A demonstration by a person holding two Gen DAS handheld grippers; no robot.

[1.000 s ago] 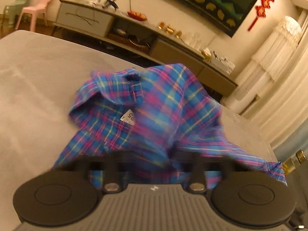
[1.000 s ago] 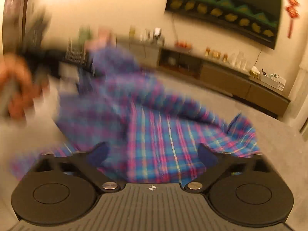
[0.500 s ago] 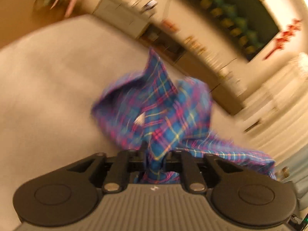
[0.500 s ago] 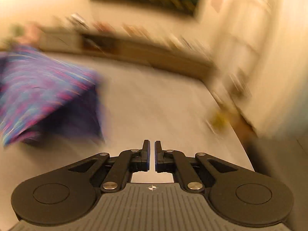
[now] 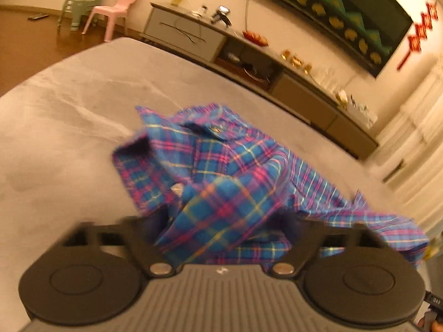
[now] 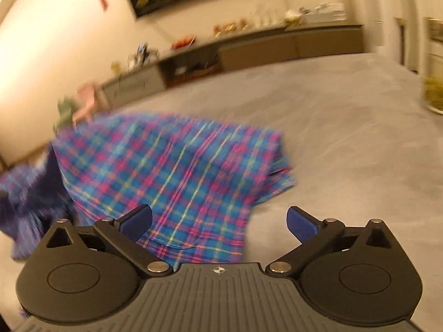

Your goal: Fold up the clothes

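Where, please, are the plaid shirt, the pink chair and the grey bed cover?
shirt [image 5: 221,210], left wrist view, on the raised front fold.
pink chair [image 5: 121,1], left wrist view, on its backrest.
bed cover [image 6: 346,138], right wrist view, on bare cloth right of the shirt.

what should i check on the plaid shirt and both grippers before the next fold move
1. Blue and pink plaid shirt lies flat on the grey bed surface: not ok, it is bunched and rumpled.
2. Left gripper free of cloth: not ok, its jaws are opening with a fold of shirt between them.
3. Right gripper ready to grasp: ok, jaws opening wide, pads pressing nothing.
4. Shirt edge within the right gripper's reach: ok, the hem lies just ahead of it.
5. Collar located: ok, visible at the far side of the heap.
6. Sleeves located: cannot tell, blurred.
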